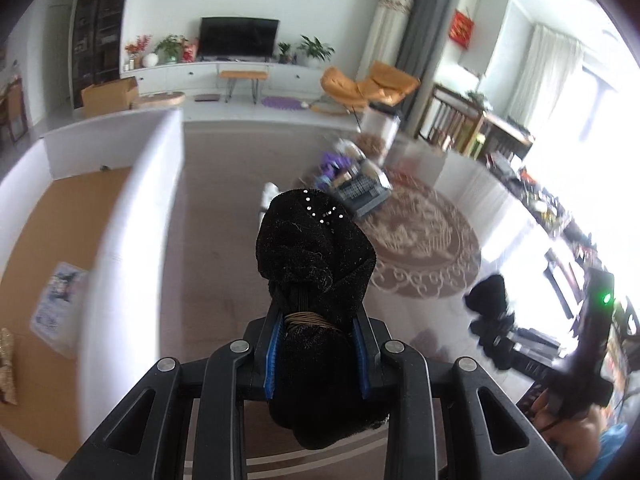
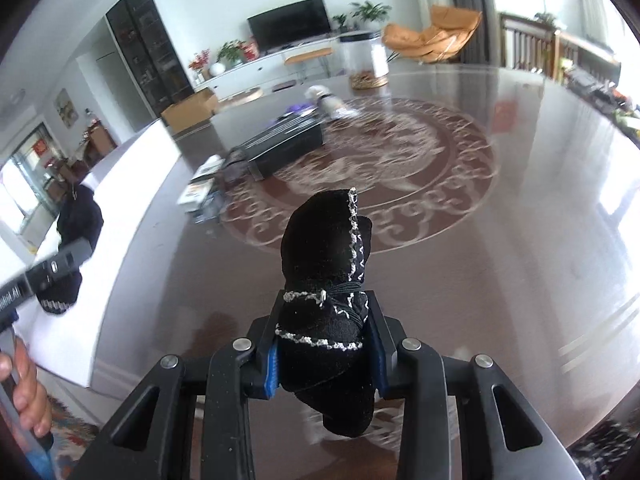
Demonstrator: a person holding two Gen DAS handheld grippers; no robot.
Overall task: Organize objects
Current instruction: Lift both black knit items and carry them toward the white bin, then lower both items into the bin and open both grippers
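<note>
My left gripper [image 1: 316, 344] is shut on a black fabric bundle with small studs [image 1: 312, 248], tied with a band, held above the table. My right gripper [image 2: 324, 344] is shut on a second black fabric bundle with white stitched trim [image 2: 328, 252], also held above the table. The right gripper with its bundle also shows at the right edge of the left wrist view [image 1: 492, 312]. The left gripper with its bundle shows at the left edge of the right wrist view [image 2: 76, 236]. A white open box [image 1: 132, 208] with a cardboard-brown floor stands to the left.
A glossy brown table with a round ornament [image 2: 400, 168] spreads ahead. On it lie a dark flat case [image 2: 284, 144], loose packets [image 2: 204, 192] and a clear canister [image 2: 366, 60]. A small white dog figure [image 2: 328, 100] stands farther back.
</note>
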